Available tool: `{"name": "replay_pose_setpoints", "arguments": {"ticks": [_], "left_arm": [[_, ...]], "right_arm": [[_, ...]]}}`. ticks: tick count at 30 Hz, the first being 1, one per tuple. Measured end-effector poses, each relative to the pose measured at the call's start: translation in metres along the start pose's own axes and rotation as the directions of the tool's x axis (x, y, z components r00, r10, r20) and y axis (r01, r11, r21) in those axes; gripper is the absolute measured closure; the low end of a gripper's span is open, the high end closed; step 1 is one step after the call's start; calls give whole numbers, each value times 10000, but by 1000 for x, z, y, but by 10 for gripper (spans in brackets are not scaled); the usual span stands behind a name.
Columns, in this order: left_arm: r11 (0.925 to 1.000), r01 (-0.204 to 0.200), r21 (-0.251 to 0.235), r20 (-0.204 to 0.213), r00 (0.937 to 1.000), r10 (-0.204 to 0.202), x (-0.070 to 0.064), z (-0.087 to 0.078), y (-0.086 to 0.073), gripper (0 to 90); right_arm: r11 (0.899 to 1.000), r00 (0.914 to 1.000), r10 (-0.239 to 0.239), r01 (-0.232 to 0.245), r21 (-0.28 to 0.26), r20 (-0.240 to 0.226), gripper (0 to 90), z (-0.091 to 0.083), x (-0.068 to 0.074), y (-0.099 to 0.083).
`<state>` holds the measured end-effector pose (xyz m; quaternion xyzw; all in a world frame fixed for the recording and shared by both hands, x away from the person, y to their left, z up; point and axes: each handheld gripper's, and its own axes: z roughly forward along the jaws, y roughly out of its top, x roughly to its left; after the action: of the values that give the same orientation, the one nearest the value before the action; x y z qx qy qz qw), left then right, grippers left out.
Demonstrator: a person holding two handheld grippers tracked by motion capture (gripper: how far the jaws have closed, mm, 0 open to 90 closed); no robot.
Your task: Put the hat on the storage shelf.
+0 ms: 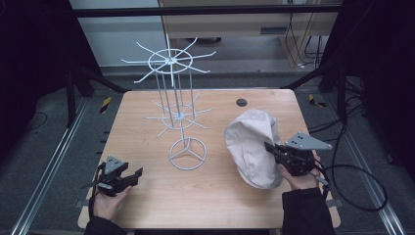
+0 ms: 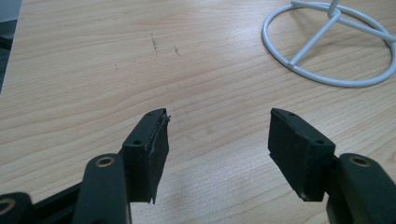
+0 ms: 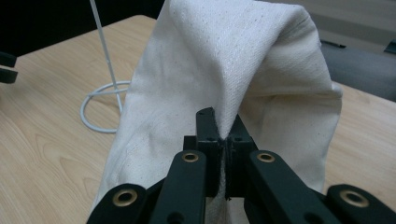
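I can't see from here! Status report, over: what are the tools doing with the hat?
Right tool shut on hat. Left tool open, over bare table. Rack stands left of hat, apart.

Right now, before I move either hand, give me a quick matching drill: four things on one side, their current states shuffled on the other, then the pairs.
Things:
1. left gripper
2. right gripper
3. cream cloth hat
4. white wire rack

States:
A. standing upright mid-table, hooks bare
B. jaws apart over bare wood
C. pinched at a fold, partly lifted
D. jaws closed on fabric

Pairs: 1-B, 2-D, 3-C, 4-A
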<state>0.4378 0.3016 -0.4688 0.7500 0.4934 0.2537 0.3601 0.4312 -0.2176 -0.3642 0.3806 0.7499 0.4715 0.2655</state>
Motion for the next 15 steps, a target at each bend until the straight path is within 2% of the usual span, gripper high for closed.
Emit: {"name": "replay_pose_setpoints", "arguments": {"ticks": [10,15], "left_arm": [[10000,25,-29,-12,10000,-25,-1,1,0,379],[10000,40,-41,-16,10000,-40,-1,2,1,379]], "right_arm": [[9959,9998,-177,184,-891,84,879,-16,2,13],[9889,9996,-218,239,-1467,159,880,-26,4,25]]}}
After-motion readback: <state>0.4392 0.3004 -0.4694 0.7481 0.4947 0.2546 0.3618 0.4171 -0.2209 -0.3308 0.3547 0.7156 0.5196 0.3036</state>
